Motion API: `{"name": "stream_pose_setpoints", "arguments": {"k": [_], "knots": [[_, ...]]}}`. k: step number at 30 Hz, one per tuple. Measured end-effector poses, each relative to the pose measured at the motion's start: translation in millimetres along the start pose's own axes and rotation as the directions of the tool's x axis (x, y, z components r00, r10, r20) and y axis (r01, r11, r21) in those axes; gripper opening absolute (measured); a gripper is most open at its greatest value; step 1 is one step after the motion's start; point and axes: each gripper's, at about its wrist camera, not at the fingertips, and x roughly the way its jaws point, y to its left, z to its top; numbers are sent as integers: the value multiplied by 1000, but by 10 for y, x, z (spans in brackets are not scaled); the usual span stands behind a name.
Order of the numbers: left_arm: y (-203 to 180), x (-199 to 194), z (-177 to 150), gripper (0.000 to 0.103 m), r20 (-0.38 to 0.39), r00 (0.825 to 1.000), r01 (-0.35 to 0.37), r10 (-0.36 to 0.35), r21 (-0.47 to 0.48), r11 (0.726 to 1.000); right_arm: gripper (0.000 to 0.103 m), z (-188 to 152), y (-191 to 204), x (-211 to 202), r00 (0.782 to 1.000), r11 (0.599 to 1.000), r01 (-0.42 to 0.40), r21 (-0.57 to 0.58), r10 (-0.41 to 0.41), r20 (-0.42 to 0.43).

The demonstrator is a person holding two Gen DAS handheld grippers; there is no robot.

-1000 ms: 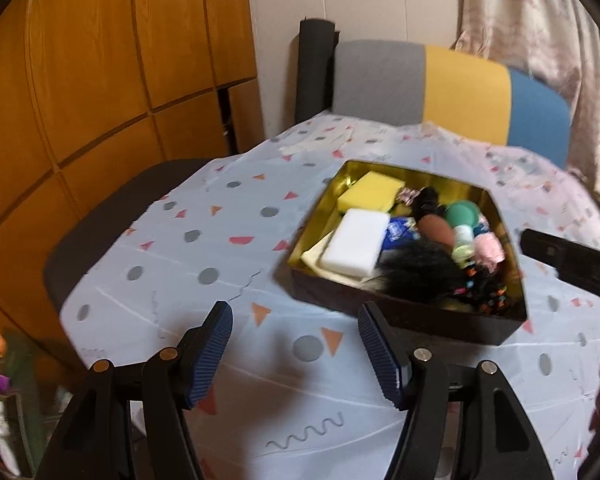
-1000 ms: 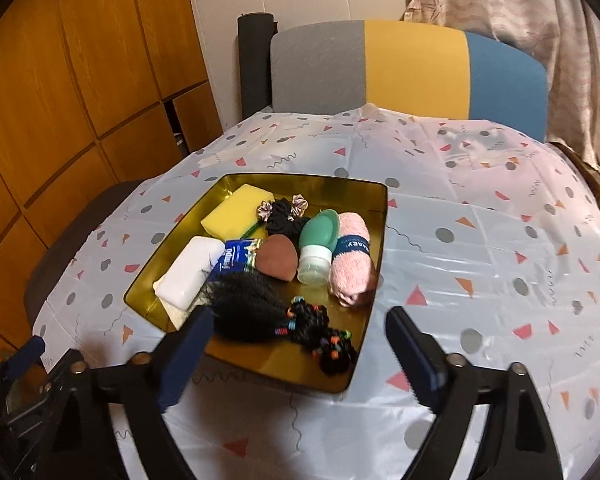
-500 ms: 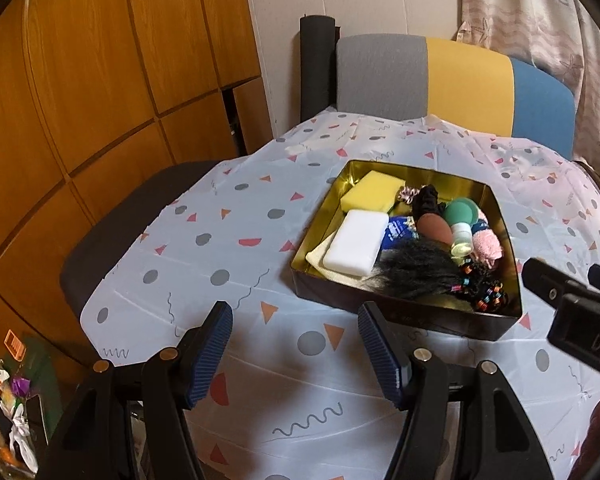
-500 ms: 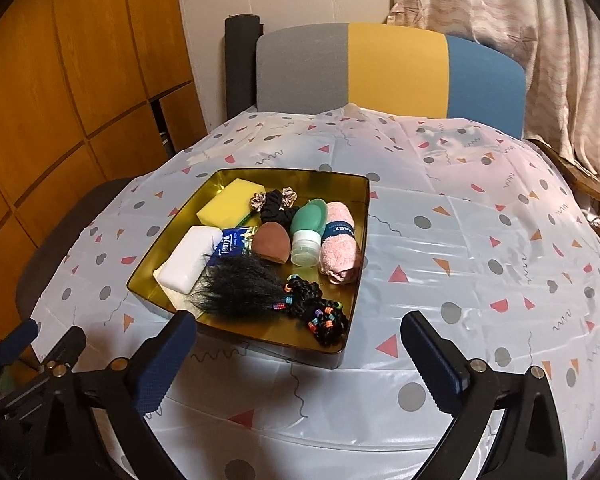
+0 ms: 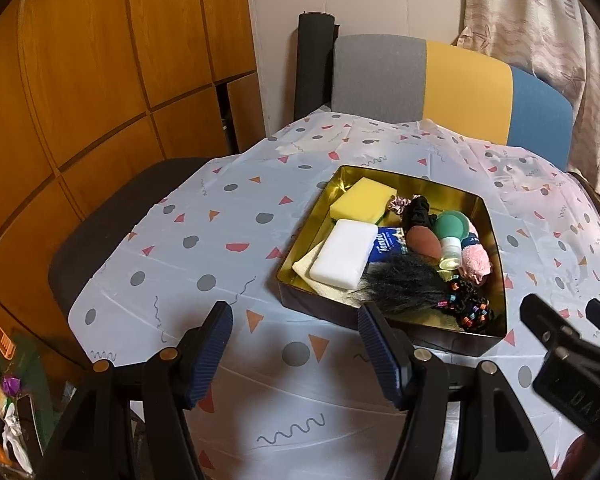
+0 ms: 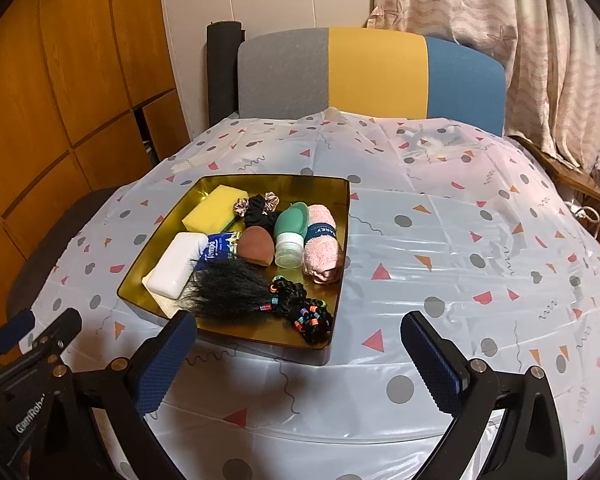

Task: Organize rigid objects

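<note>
A gold tray (image 6: 342, 216) (image 5: 494, 240) sits on the patterned tablecloth. In it lie a yellow sponge (image 6: 214, 212), a white block (image 6: 176, 266), a blue tissue pack (image 6: 218, 248), a brown egg-shaped sponge (image 6: 256, 246), a green bottle (image 6: 291, 236), a pink rolled towel (image 6: 322, 248), a black scrunchie (image 6: 258, 210) and a black beaded hairpiece (image 6: 260, 298). My left gripper (image 5: 296, 344) is open and empty, near the tray's front left. My right gripper (image 6: 300, 356) is open and empty, in front of the tray.
A grey, yellow and blue chair back (image 6: 372, 76) stands behind the table. A dark seat (image 5: 112, 236) is at the table's left, with wooden panels (image 5: 80, 80) beyond. A curtain (image 6: 540, 40) hangs at the right. The tablecloth (image 6: 480, 260) right of the tray is bare.
Both grippers have drawn back and up from the tray, so more of the table shows. The right gripper's jaws stand wider apart. The tray's contents have not moved.
</note>
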Motion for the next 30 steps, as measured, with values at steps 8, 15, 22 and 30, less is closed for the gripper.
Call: {"name": "stream_pose_setpoints", "arguments": {"k": [8,15,22,30], "knots": [[-59,46,72,66,-13,1000,22,-22,11,1000,103,0,26,66,1000,1000,6,7,-6,-17],[-50,53,66,66,-18,999,39,-39,6,999,103,4,10,109,1000,1000,8,17,-8,-22],[-44,83,64,66,-33,998,52,-51,5,999,103,5,13,111,1000,1000,5,13,-5,-19],[-81,41,74,66,-19,999,51,-50,29,998,103,10,41,111,1000,1000,9,11,-8,-19]]}}
